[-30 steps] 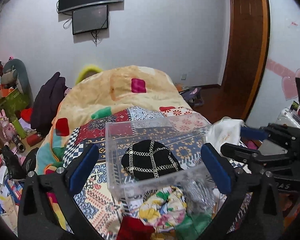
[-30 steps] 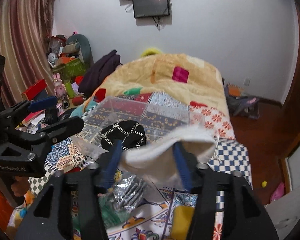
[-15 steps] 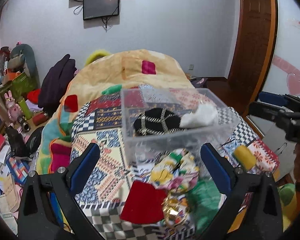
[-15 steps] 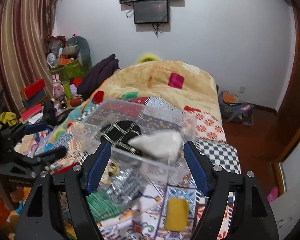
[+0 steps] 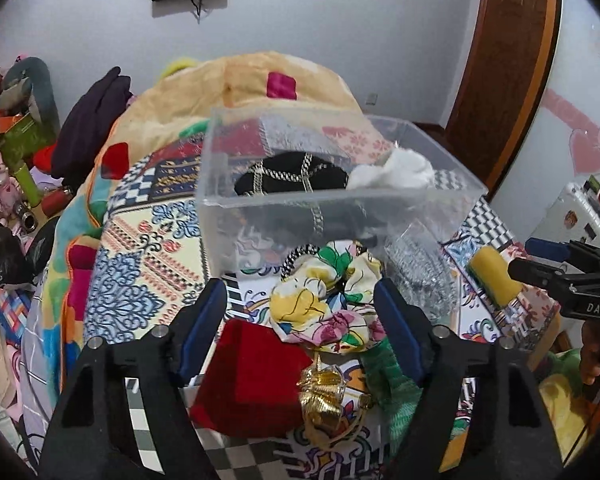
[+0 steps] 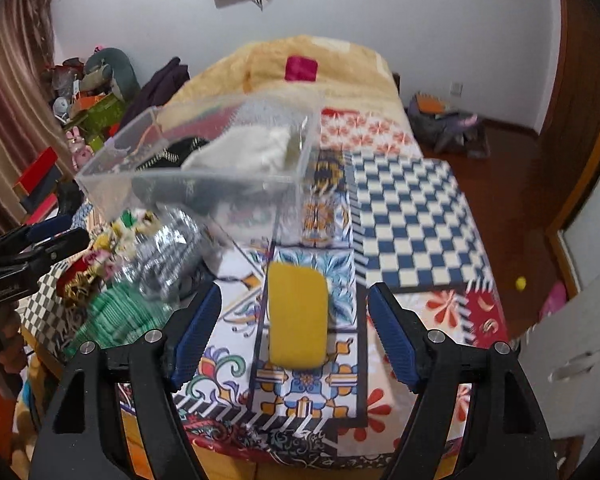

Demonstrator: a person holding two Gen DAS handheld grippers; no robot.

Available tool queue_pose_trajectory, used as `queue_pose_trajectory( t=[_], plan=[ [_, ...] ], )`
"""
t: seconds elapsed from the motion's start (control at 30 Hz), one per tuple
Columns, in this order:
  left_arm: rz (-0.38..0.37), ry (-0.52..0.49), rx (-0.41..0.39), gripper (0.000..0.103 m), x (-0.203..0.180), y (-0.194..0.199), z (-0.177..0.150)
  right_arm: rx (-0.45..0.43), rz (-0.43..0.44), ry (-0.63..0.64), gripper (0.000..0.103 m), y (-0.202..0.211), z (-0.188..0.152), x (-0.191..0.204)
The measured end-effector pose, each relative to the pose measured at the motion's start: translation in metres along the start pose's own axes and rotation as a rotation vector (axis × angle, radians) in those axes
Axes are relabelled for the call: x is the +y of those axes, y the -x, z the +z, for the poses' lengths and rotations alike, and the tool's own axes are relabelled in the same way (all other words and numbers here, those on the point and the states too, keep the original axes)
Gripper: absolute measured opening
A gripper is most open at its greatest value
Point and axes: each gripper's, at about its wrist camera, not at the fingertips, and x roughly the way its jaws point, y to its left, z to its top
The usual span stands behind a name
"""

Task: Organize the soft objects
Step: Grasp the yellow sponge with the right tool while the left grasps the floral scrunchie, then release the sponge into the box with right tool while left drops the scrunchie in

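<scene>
My right claw (image 6: 294, 334) held the white cloth (image 6: 244, 150) 1 second ago; now it is wide and empty, drawn back near, with the yellow sponge (image 6: 298, 314) lying on the bed between its 2 fingers, untouched. The cloth sits in the clear plastic bin (image 5: 300, 200), at its right end beside the black cap with the pale grid (image 5: 292, 176).

My left claw (image 5: 300, 328) is also wide and empty. It has dropped closer to the near pile: the floral scrunchie (image 5: 324, 308) lies between its fingers, the red cloth (image 5: 252, 380) and gold ornament (image 5: 322, 386) nearer, the green fabric (image 5: 392, 384) at the right finger.

The bin's near wall stands just beyond the scrunchie and the silver sequined piece (image 5: 420, 276). To the right of the sponge the patchwork quilt (image 6: 412, 216) lies bare up to the bed's right edge, where the wooden floor begins.

Only the right view shows that floor edge and the sponge whole; only the left view shows the cap clearly and the red cloth whole. Each view catches the other claw at its side margin.
</scene>
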Motion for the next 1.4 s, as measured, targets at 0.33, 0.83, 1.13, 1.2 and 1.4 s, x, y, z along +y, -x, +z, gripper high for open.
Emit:
queue_pose_trajectory(
  t=[0.33, 0.83, 1.13, 1.2, 1.4],
  plan=[
    [-0.027, 0.015, 0.077, 0.027, 0.001, -0.027, -0.015, 0.076, 0.015, 0.008, 0.037, -0.020, -0.009, 0.003],
    [-0.064, -0.008, -0.065, 0.007, -0.006, 0.028, 0.002, -0.063, 0.054, 0.025, 0.028, 0.019, 0.007, 0.020],
    [-0.069, 0.003, -0.223, 0.007, -0.002, 0.075, 0.038, -0.192, 0.090, 0.072, 0.028, 0.042, 0.044, 0.047],
    [-0.065, 0.006, -0.251, 0.007, 0.000, 0.079, 0.045, -0.213, 0.093, 0.080, 0.028, 0.041, 0.053, 0.052],
    [-0.057, 0.026, -0.281, 0.007, 0.007, 0.075, 0.069, -0.248, 0.094, 0.085, 0.028, 0.030, 0.075, 0.066]
  ],
)
